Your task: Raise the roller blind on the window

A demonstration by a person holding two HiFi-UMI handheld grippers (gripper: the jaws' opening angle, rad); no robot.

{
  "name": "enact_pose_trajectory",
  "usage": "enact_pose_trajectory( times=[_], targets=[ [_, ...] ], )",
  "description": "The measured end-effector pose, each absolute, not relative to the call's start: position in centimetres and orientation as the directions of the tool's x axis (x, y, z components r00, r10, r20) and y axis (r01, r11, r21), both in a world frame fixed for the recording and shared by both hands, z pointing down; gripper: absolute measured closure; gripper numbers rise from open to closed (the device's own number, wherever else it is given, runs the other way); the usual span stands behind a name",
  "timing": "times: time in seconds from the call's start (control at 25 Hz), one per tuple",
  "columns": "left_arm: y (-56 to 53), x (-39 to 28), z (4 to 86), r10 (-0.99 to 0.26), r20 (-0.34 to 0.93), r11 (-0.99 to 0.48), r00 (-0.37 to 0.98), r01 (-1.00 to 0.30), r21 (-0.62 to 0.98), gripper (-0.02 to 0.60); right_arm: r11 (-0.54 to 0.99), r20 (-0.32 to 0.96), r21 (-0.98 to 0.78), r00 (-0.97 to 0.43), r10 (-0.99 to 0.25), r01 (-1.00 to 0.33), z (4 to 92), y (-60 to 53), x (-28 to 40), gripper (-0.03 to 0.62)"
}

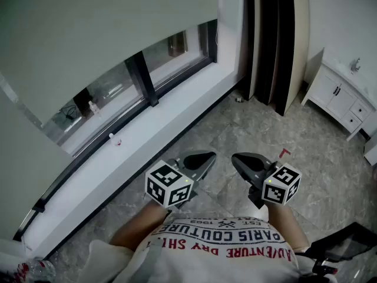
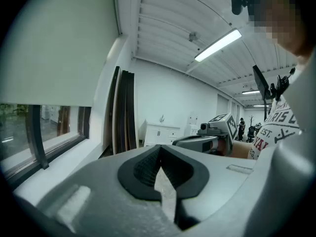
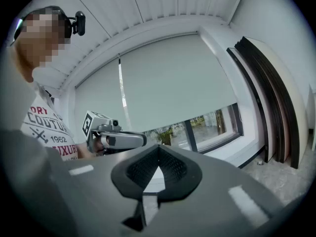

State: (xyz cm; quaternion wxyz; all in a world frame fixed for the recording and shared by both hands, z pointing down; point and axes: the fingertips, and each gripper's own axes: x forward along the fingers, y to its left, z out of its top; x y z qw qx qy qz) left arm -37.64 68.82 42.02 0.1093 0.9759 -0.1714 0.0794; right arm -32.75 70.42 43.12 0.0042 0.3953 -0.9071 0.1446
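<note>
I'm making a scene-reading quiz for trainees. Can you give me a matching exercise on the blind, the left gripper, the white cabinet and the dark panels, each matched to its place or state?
Things:
1. roller blind
2. left gripper
3. white cabinet
4. dark panels

Places or states:
a. stands at the right edge of the head view
b. jaws together, nothing between them
c. lowered over most of the window glass, with a strip bare at the bottom
d. upright just past the right end of the glass

Pairs: 1-c, 2-b, 3-a, 4-d
</note>
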Motion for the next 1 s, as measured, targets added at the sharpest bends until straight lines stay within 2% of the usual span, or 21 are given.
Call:
enact_pose_trajectory(
  times=[1.0],
  targets=[
    [69.6,-33.6,44.6,-0.258,0.232,-0.919,0.938,-0.312,0.241,0.578,0.599,0.116,-0.324,-0.659,-0.743,-0.732,44.7,71.8,-29.0,0.591]
  ],
)
